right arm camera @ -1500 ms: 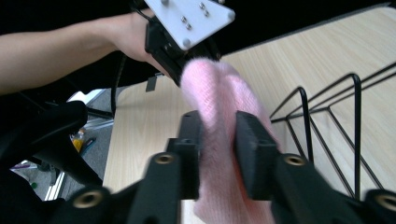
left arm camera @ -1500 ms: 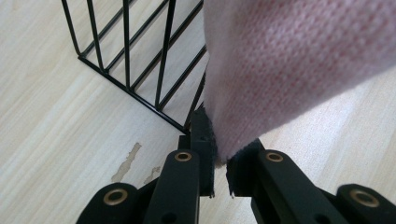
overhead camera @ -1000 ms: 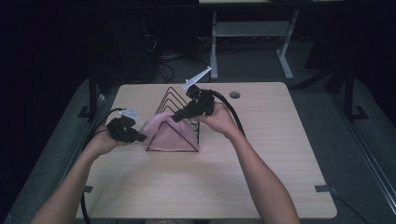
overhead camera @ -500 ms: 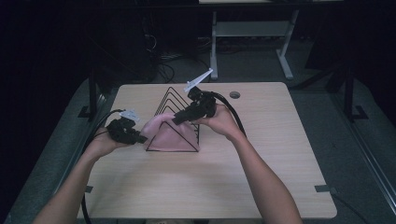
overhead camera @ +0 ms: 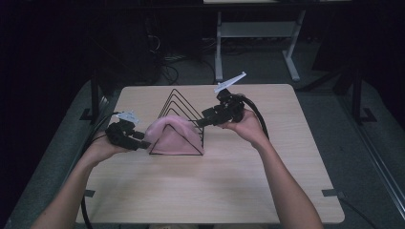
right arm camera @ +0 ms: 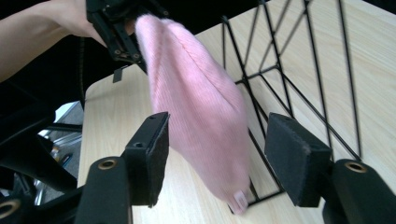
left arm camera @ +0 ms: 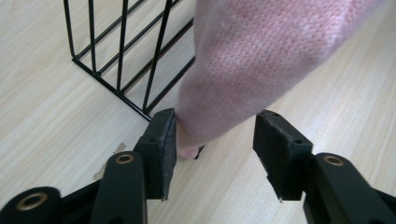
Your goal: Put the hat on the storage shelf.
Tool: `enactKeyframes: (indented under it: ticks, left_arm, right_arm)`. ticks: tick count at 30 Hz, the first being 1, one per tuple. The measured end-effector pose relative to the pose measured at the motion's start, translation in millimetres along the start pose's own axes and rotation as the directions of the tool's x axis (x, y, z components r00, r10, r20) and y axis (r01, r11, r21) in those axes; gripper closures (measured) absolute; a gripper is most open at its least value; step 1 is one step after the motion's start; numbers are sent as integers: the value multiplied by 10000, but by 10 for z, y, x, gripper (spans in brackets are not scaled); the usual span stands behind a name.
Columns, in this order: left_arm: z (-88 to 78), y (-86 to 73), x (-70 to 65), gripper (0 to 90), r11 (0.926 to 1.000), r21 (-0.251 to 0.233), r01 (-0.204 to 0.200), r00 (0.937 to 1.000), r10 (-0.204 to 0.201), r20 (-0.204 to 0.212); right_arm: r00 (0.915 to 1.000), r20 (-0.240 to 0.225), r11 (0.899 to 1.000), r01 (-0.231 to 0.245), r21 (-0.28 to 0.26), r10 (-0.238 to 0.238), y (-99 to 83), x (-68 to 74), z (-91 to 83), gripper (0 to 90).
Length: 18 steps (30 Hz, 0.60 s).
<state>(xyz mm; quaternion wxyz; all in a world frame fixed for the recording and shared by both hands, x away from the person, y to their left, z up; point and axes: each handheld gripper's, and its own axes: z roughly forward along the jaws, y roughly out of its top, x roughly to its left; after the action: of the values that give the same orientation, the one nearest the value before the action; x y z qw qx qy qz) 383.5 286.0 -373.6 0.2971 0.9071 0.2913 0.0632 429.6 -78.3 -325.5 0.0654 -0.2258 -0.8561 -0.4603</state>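
High view: pink cloth point(overhead camera: 173, 137) drapes wire rack point(overhead camera: 184, 107).

Table front point(overhead camera: 210, 191) open — wire rack point(overhead camera: 177, 102) blocks centre.

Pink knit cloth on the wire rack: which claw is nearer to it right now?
Left. The left claw is open at the pink knit cloth's lower left end, one pad beside the fabric. The right claw is open beside its upper right side, over the wire rack.
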Motion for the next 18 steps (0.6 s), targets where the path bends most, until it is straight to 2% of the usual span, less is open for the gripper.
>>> enactKeyframes:
  ticks: [9,14,18]
  left_arm:
    - [-55,-13,-61,427,10000,-95,-7,10000,7,-50]
    - [-72,-72,-58,408,9998,-87,178,9998,-179,-87]
    - [-78,-148,-57,388,9987,-170,488,9988,-489,-21]
  right_arm:
    - [9973,645,9992,-336,-208,349,-232,-89,-227,341]
    - [9933,934,9974,-658,-292,683,-402,-149,-371,329]
    - [9884,1177,9951,-918,-379,957,-546,-188,-464,315]
